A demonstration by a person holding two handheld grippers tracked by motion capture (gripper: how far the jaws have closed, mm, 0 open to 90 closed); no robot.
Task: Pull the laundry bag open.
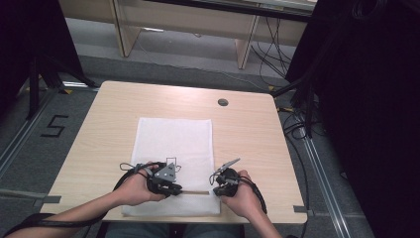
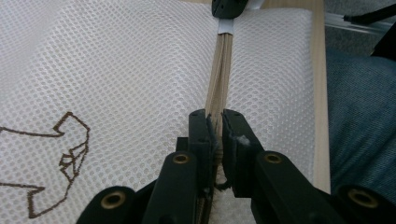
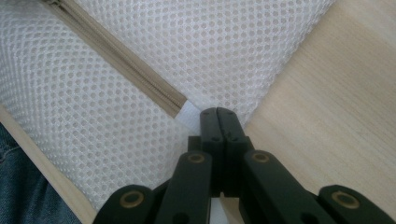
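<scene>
left gripper view has your left gripper [image 2: 215, 122] pinching the zipper [image 2: 219, 70] of the white mesh bag [image 1: 173, 139] on the table [image 1: 247, 134], right gripper [image 3: 217, 114] clamping its end; next likely needs a steady pull along it.

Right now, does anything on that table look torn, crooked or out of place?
Nothing stands out. The white mesh bag lies flat and square on the table, and both grippers, left and right, pinch along its tan zipper.
</scene>
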